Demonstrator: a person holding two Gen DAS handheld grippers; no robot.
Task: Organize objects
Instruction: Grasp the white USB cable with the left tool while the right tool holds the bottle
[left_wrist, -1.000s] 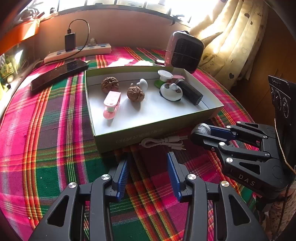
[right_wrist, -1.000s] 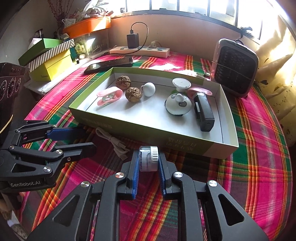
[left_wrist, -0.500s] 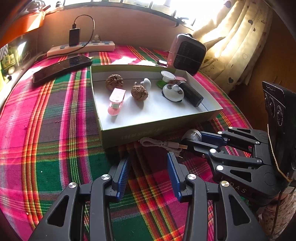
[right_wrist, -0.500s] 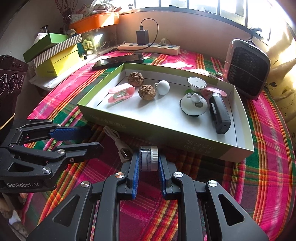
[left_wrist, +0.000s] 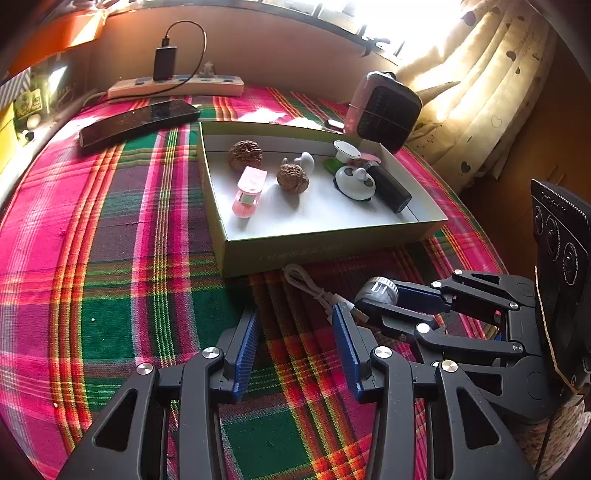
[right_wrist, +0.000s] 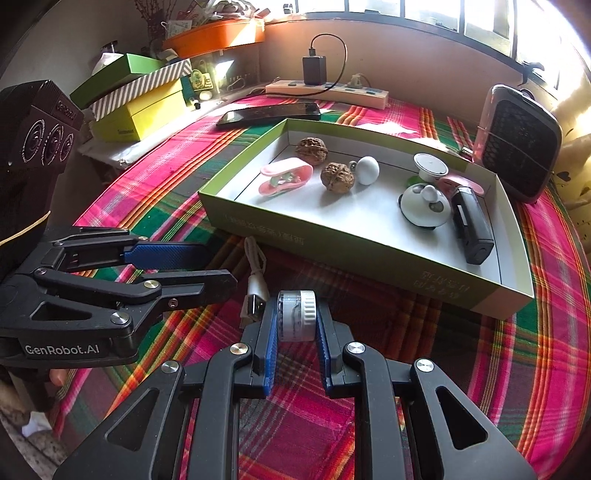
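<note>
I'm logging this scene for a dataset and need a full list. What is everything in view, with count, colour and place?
tray: 1, green outside and white inside, mid-table
walnuts: 2, brown, tray's far left
clip: 1, pink, tray's left
egg-shaped piece: 1, white, beside the nearer walnut
round items: 2, white, tray's right
black block: 1, tray's right wall
USB cable: 1, white, on cloth before the tray
phone: 1, black, behind the tray
power strip: 1, cream, black charger plugged in, by the wall
heater: 1, pink and black, far right
boxes: stack, green, striped, yellow, far left
tablecloth: 1, pink-green plaid
small jar: 1, clear with white cap, in right gripper
left gripper: open, empty
right gripper: shut on jar
</note>
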